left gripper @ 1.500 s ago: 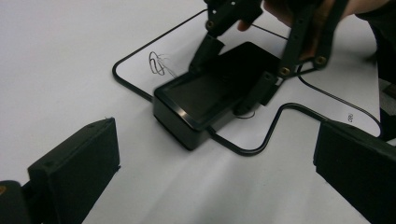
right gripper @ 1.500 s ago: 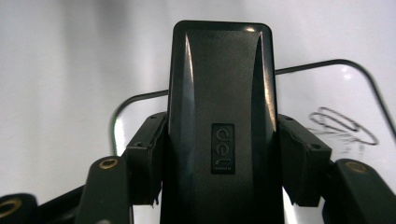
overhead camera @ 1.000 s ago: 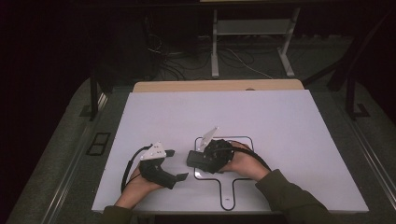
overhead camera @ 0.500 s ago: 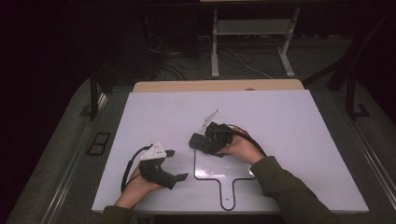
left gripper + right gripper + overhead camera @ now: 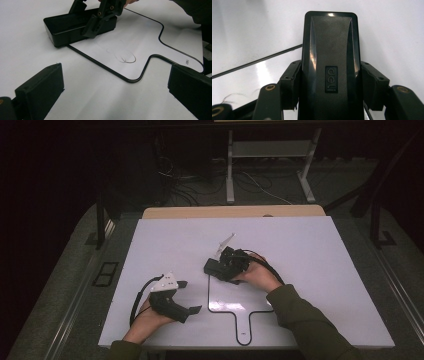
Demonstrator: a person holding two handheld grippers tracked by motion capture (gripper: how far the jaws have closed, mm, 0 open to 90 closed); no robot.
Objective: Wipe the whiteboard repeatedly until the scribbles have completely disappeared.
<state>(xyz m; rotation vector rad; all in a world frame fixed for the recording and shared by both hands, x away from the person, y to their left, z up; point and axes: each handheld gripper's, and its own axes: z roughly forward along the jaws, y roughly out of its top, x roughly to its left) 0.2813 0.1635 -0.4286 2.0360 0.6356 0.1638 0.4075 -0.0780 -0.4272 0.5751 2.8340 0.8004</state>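
A white worktop [image 5: 310,270] carries a black paddle-shaped outline [image 5: 240,312] near the person's edge. The right gripper [image 5: 227,265] has its fingers [image 5: 289,85] closed on the long sides of a black whiteboard eraser [image 5: 330,65] at the outline's top left corner; its long axis runs straight out from that grip. The left gripper [image 5: 187,297] rests to the left, fingers [image 5: 40,90] wide apart and empty, the eraser just ahead of them.

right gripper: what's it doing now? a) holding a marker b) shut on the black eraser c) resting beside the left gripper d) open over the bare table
b: the right gripper has its jaws pressed against both sides of the black eraser, which sits on the table at the outline's edge.
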